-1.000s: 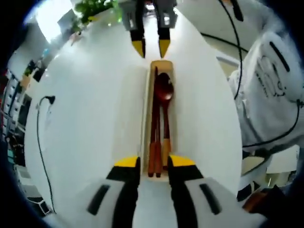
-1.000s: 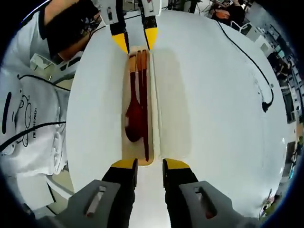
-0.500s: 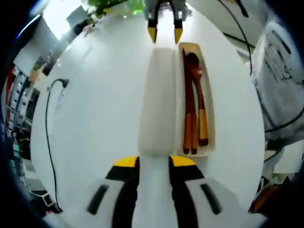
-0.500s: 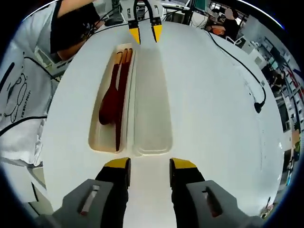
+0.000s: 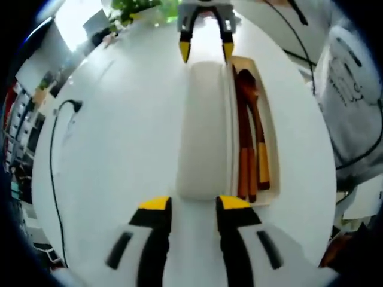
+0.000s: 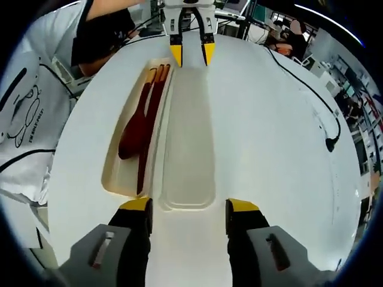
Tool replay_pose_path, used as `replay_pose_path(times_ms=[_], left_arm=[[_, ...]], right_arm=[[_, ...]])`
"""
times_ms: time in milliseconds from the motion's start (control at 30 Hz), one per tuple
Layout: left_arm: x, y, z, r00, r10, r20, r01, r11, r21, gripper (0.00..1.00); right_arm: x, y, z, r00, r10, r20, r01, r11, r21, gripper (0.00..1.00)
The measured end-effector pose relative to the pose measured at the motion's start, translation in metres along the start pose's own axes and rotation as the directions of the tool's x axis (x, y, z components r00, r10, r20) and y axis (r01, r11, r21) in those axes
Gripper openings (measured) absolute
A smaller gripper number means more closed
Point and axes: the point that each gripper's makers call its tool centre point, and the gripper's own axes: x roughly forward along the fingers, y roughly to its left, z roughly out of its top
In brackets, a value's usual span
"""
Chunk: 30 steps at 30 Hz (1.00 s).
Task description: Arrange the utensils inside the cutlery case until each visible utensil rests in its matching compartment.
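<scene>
Left gripper view showing the left gripper (image 5: pixel 188 206) hovering with jaws spread just short of the near end of the white lid (image 5: pixel 203 128), gripping nothing. Lying flat on the round white table (image 5: pixel 119 131), that lid, with the open case tray (image 5: pixel 270 152) touching it along one long side. Resting lengthwise in the tray: a dark red spoon (image 5: pixel 250 101) and a pair of chopsticks (image 5: pixel 242 137), side by side, handles toward this camera. Facing in from the far end of the lid, the right gripper (image 5: pixel 206 49), jaws also parted and empty. Right gripper view giving the mirror picture: right gripper (image 6: pixel 188 209) open before the lid (image 6: pixel 188 137), tray (image 6: pixel 116 173) beside it with spoon (image 6: pixel 133 134) and chopsticks (image 6: pixel 149 131) inside, left gripper (image 6: pixel 191 52) opposite. Trailing across the tabletop well apart from the case, a black cable (image 5: pixel 57 149). Judging by looks: lid probably light, thin, smooth plastic, likely slippery and a little flexible, so best pinched at the short end edges, one gripper per end, and lifted level. Utensils seeming stiff and light, apt to roll or slide if the tray gets nudged. Utensils apparently seated already; closing the case looking like the remaining step.
</scene>
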Motion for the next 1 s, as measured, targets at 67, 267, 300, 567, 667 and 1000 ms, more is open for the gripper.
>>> replay_pose_path(times_ms=[67,267,300,567,667,1000], left_arm=[[0.002,0.001,0.003,1.000,-0.007,0.004,0.007,1.000,0.006,0.33],[0.005,0.009,0.012,1.000,-0.027,-0.013,0.027,0.999,0.028,0.34],[0.005,0.010,0.013,0.999,-0.027,-0.017,0.028,0.999,0.030,0.34],[0.007,0.013,0.035,0.999,-0.043,0.001,0.042,0.997,0.069,0.34],[0.014,0.007,0.046,0.997,-0.071,0.006,0.070,0.995,0.072,0.36],[0.031,0.011,0.049,0.996,-0.072,-0.061,0.079,0.990,0.115,0.39]], right_arm=[[0.002,-0.002,0.001,1.000,0.013,0.000,-0.013,1.000,0.011,0.51],[0.006,-0.011,0.004,0.999,0.022,-0.023,-0.021,0.998,0.061,0.42],[0.006,-0.011,0.004,0.999,0.023,-0.031,-0.022,0.998,0.060,0.42],[0.008,-0.014,0.006,0.996,0.010,-0.088,0.000,0.993,0.119,0.38],[0.007,-0.016,0.007,0.997,-0.005,-0.079,0.018,0.988,0.156,0.37],[0.005,-0.017,0.006,0.999,-0.004,-0.033,0.009,0.987,0.160,0.37]])
